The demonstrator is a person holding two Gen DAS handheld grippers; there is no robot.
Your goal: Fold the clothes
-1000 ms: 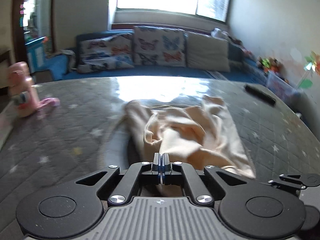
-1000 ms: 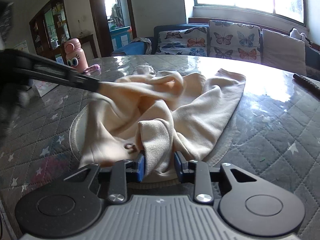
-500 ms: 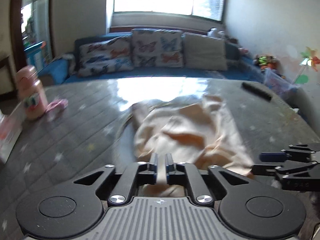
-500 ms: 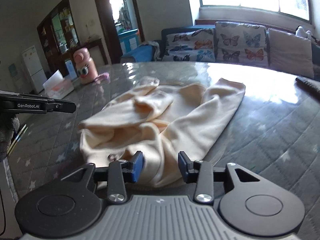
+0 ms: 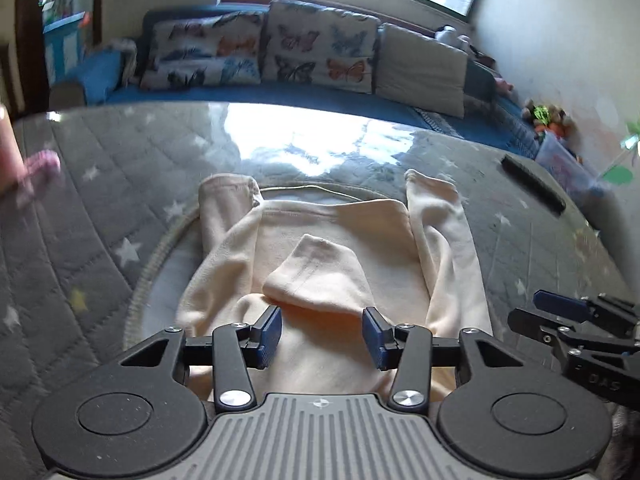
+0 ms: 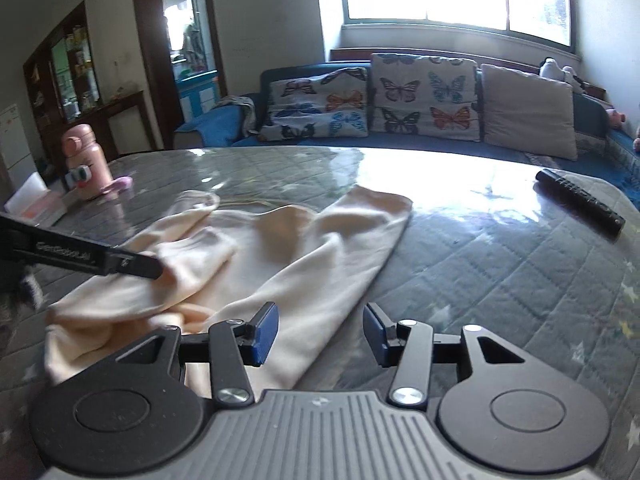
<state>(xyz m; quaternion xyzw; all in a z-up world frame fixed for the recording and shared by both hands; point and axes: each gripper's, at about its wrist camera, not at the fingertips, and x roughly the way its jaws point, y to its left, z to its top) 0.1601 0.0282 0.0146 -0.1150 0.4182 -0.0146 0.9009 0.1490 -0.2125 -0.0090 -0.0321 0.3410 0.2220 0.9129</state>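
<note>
A cream garment [image 5: 340, 256] lies partly folded on the grey quilted table [image 5: 100, 216], its two leg ends pointing toward the sofa and one flap folded over the middle. It also shows in the right wrist view [image 6: 288, 256]. My left gripper [image 5: 322, 334] is open and empty just above the garment's near edge; it also shows from the side in the right wrist view [image 6: 132, 266]. My right gripper [image 6: 320, 332] is open and empty over the garment's right edge; it appears at the right of the left wrist view [image 5: 568, 320].
A pink bottle [image 6: 86, 162] and a small pink object [image 6: 120, 184] stand at the table's left. A white box [image 6: 34, 200] lies near them. A black remote [image 6: 580, 202] lies at the right. A sofa with butterfly cushions [image 6: 400, 100] runs behind the table.
Both grippers have opened and let go of the garment, which now lies flatter on the table. The left gripper has tipped down over the cloth.
</note>
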